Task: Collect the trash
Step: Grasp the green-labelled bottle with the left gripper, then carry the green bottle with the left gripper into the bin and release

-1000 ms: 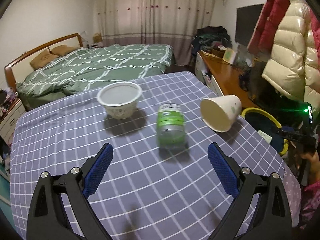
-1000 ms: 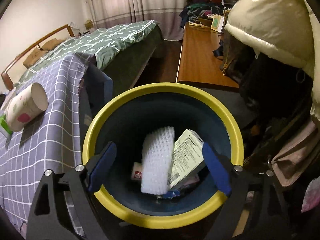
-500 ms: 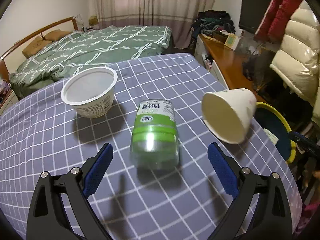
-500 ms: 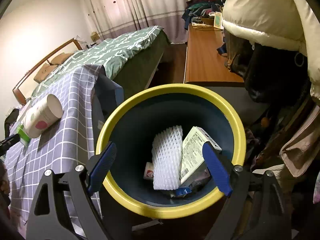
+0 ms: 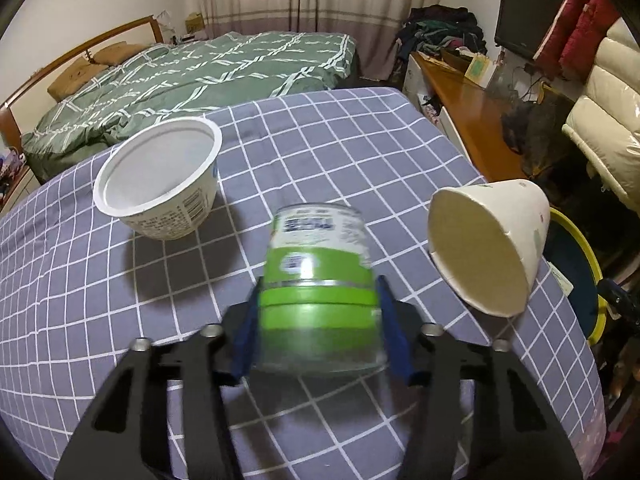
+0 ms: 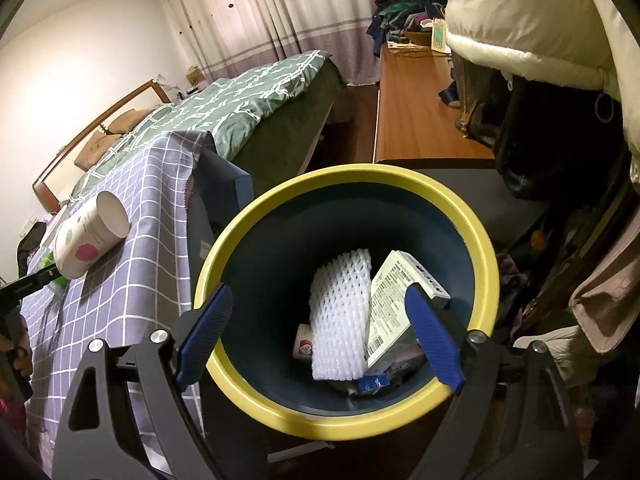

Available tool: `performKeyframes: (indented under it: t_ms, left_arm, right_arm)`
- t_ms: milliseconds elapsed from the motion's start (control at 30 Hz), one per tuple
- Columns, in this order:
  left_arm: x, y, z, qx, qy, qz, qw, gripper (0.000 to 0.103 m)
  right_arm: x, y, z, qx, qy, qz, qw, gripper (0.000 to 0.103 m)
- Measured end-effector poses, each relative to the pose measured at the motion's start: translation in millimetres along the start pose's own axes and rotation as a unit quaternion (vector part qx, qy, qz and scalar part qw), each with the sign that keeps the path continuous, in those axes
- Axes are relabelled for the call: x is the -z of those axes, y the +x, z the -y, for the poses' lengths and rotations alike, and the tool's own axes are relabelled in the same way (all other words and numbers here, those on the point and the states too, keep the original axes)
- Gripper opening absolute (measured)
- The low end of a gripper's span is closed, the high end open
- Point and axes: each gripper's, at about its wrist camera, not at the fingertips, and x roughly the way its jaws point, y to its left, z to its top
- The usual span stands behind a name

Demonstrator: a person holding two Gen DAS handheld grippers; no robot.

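A green-labelled jar (image 5: 316, 272) lies on its side on the checked tablecloth (image 5: 360, 140). My left gripper (image 5: 318, 292) is closing on it, its blue pads against both sides of the jar. A white paper cup (image 5: 484, 252) lies tipped over to the right, and a white plastic bowl (image 5: 160, 184) stands upright at the left. My right gripper (image 6: 318, 294) hangs open and empty over the yellow-rimmed bin (image 6: 340, 176), which holds a white foam net (image 6: 340, 312) and a printed box (image 6: 396, 304). The paper cup (image 6: 88, 240) also shows in the right wrist view.
The bin (image 5: 580, 256) stands just past the table's right edge. A bed with a green quilt (image 5: 200, 76) lies beyond the table. A wooden desk (image 6: 420, 112) and hanging puffer coats (image 6: 540, 20) crowd the right side.
My left gripper moved forward and down to the jar, and its jaws came in from wide open onto the jar's sides. The right gripper stayed open over the bin, shifting only slightly.
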Motion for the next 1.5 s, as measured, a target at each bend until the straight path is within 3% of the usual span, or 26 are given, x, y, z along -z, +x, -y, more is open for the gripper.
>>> performKeyframes:
  t_ms: [267, 467, 667, 900, 1100, 1500]
  left_arm:
    - [8.5, -12.4, -0.5, -0.01, -0.006, 0.004, 0.9999, 0.05]
    - [16.7, -53.3, 13.8, -0.009, 0.01, 0.029, 0.9995, 0.05]
    - [18.9, -98.5, 44.7, 0.003, 0.04, 0.055, 0.9977, 0.05]
    - [13.4, -126.9, 102.4, 0.05, 0.079, 0.073, 0.9929, 0.05]
    - [1.4, -116.3, 161.8, 0.088, 0.117, 0.065, 0.9871, 0.05]
    - [-25.5, -41.4, 266.9, 0.151, 0.16, 0.029, 0.9751, 0.051]
  right_arm:
    - [0.2, -4.9, 3.9, -0.008, 0.004, 0.006, 1.0, 0.083]
    - [0.2, -12.3, 2.9, -0.019, 0.002, 0.012, 1.0, 0.083]
    - [1.0, -23.4, 7.3, -0.03, 0.006, 0.021, 0.999, 0.083]
    - [3.9, -42.3, 21.8, -0.035, 0.016, 0.04, 0.998, 0.083]
    - [11.4, -54.1, 42.3, -0.015, 0.027, 0.047, 0.998, 0.083]
    - [26.5, -60.0, 65.8, 0.004, 0.034, 0.027, 0.999, 0.083]
